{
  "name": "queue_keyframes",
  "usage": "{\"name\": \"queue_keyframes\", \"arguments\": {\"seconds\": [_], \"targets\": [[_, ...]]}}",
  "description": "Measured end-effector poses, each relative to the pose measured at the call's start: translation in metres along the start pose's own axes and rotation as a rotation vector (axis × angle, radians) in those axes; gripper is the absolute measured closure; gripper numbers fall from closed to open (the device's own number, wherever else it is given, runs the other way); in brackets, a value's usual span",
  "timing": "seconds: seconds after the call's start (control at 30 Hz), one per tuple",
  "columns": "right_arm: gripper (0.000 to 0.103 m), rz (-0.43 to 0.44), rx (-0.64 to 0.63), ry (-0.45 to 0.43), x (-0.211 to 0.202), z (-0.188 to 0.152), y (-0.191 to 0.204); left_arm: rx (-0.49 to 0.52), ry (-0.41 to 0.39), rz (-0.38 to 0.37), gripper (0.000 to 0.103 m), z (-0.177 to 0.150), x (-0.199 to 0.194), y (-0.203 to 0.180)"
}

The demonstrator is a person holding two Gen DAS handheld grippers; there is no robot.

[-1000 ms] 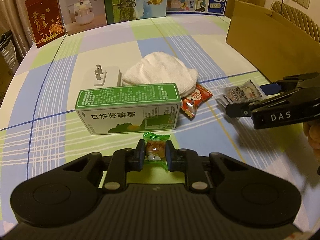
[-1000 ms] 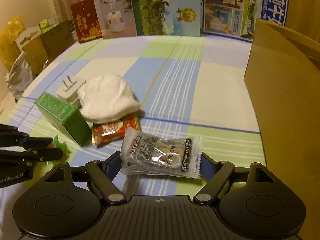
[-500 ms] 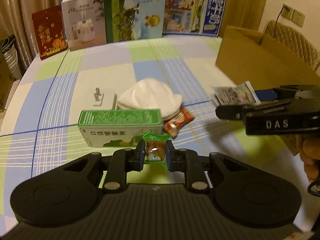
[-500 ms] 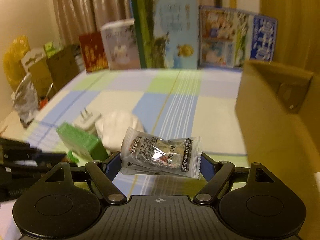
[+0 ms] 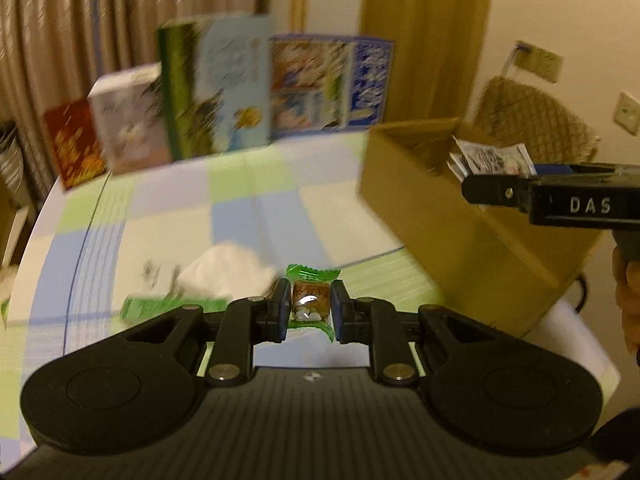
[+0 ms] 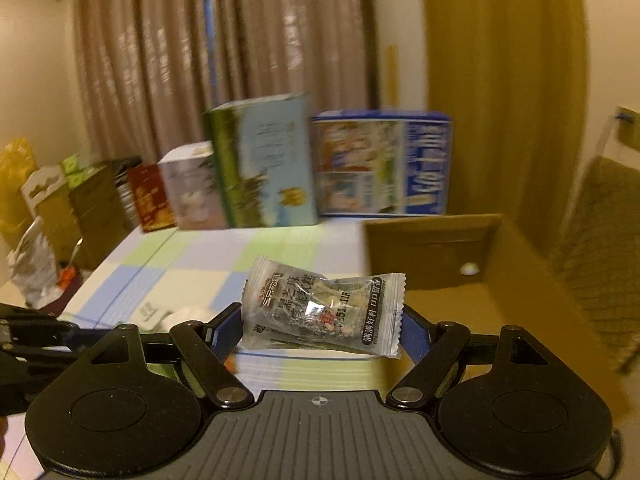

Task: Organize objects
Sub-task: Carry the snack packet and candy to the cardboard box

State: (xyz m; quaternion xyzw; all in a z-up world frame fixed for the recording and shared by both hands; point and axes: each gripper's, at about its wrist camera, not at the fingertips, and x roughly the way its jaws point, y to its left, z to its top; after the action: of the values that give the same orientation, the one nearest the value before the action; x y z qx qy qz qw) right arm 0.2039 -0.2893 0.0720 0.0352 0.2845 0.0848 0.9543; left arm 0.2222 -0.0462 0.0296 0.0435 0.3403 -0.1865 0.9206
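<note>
Left gripper (image 5: 309, 310): nearly closed, pads pressed on both sides of a small green-wrapped candy (image 5: 311, 300), held clear above the table (image 5: 248, 216). Right gripper (image 6: 322, 328): jaws wide apart, yet clamped on the two ends of a silver snack packet (image 6: 324, 308) with dark print, also in the air.

Beyond the candy, in the left wrist view only: a white cloth (image 5: 228, 268), a green box (image 5: 168, 306) and something small and white beside them, all blurred, lying on the checked tablecloth. Seen from the side in this view: the right gripper (image 5: 480, 186) with its packet (image 5: 492, 160) at the height of the cardboard box (image 5: 440, 200) rim, over the opening; part of a hand (image 5: 628, 292) at the right edge.

Shown only in the right wrist view: the inside of the cardboard box (image 6: 460, 256), with a small pale round thing (image 6: 469, 269) near the far wall; the left gripper (image 6: 40, 336) as a dark shape at the left edge; bags and cartons (image 6: 52, 208) beside the table.

In both views: a row of printed boxes (image 5: 224, 92) standing at the far edge of the table, curtains (image 6: 200, 60) behind.
</note>
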Motion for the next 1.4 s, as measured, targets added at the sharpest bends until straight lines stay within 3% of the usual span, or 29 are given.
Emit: {"name": "queue_keyframes", "arguments": {"seconds": [0.3,0.67,0.87,0.9,1.0,1.4], "targets": [[0.026,-0.103,0.107,0.016,-0.044,0.008,-0.088,0.071,-0.037,-0.164,0.086,0.052,-0.001,-0.101],[0.026,-0.131,0.189,0.033,-0.049,-0.002,-0.148,0.146,0.014,-0.246,0.086,0.068,0.05,-0.177],[0.024,-0.11,0.238,0.056,-0.033,-0.009,-0.163,0.164,0.03,-0.247,0.085,0.066,0.075,-0.192],[0.02,-0.095,0.247,0.058,-0.03,-0.009,-0.165,0.166,0.03,-0.246,0.084,0.065,0.078,-0.192],[0.01,-0.051,0.317,0.043,-0.027,-0.013,-0.172,0.158,0.038,-0.227,0.064,0.064,0.087,-0.19],[0.008,-0.061,0.282,0.02,-0.042,-0.012,-0.158,0.132,0.01,-0.193,0.061,0.059,0.061,-0.164]]}}
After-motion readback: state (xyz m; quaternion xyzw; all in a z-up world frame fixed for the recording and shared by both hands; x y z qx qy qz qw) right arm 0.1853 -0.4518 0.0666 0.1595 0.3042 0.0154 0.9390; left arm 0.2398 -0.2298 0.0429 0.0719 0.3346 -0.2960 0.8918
